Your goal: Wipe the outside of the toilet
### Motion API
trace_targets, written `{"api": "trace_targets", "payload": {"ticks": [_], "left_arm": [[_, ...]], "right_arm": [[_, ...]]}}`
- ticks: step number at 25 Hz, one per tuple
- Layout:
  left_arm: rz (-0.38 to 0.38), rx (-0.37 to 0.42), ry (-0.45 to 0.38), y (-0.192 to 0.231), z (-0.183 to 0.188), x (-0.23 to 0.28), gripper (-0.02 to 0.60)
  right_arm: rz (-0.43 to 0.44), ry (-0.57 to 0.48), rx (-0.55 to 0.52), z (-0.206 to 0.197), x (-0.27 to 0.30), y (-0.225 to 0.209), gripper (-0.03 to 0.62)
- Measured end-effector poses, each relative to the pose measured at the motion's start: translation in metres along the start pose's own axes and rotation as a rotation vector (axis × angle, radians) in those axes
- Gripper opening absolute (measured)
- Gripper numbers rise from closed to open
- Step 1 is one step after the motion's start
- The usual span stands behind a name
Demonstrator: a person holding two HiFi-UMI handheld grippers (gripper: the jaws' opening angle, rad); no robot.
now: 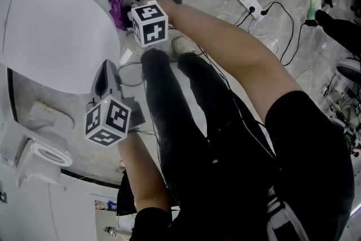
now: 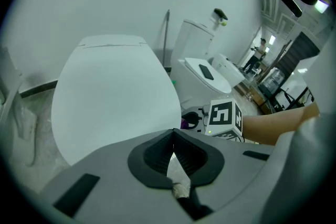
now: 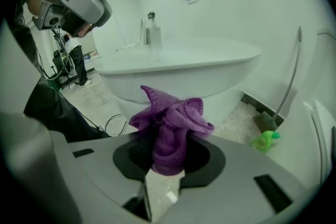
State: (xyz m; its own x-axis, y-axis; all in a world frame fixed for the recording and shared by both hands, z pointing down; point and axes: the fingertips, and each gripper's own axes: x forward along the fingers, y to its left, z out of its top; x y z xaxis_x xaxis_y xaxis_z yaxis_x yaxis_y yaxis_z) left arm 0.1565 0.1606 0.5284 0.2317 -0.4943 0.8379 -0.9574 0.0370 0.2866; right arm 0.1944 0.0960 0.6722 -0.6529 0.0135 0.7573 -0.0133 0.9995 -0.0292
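Note:
A white toilet [image 1: 51,25] with its lid down fills the head view's upper left; the same lid [image 2: 113,97] spreads before the left gripper. My right gripper [image 3: 167,157] is shut on a bunched purple cloth [image 3: 170,126], held close to the toilet's rim and bowl side [image 3: 178,73]. In the head view the purple cloth [image 1: 118,11] shows beside the lid's edge, in front of the right gripper's marker cube [image 1: 149,22]. My left gripper [image 2: 173,152] hangs back from the toilet, jaws closed together with nothing between them; its marker cube [image 1: 107,120] sits lower left.
Another white toilet [image 2: 202,68] stands to the right of the first. A green bottle [image 3: 265,140] lies on the floor by the wall. A power strip [image 1: 252,4] and cables lie on the stone floor. The person's legs [image 1: 186,104] stand beside the toilet.

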Motion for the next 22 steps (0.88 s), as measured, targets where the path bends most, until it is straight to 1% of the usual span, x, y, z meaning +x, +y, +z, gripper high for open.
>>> {"api": "trace_targets", "payload": {"ticks": [5,9,14,17,19,22], "left_arm": [[0.065,-0.079,0.011,0.020,-0.044,-0.030,0.009],[0.112,-0.167,0.023,0.036,-0.089,-0.051,0.009],[0.129,-0.245,0.009,0.055,-0.119,-0.068,0.009],[0.131,-0.288,-0.006,0.058,-0.136,-0.080,0.009],[0.128,-0.307,-0.019,0.062,-0.144,-0.086,0.009],[0.129,-0.322,-0.050,0.075,-0.153,-0.098,0.009]], "right_arm": [[-0.009,0.012,0.023,0.001,-0.002,0.025,0.109],[0.004,0.027,0.019,0.005,-0.002,0.050,0.109],[0.029,0.071,-0.016,0.013,0.010,0.083,0.109],[0.060,0.080,-0.035,0.021,0.018,0.116,0.109],[0.048,0.088,-0.010,0.025,0.024,0.130,0.109],[-0.010,0.087,0.078,0.028,0.030,0.134,0.109]]}}
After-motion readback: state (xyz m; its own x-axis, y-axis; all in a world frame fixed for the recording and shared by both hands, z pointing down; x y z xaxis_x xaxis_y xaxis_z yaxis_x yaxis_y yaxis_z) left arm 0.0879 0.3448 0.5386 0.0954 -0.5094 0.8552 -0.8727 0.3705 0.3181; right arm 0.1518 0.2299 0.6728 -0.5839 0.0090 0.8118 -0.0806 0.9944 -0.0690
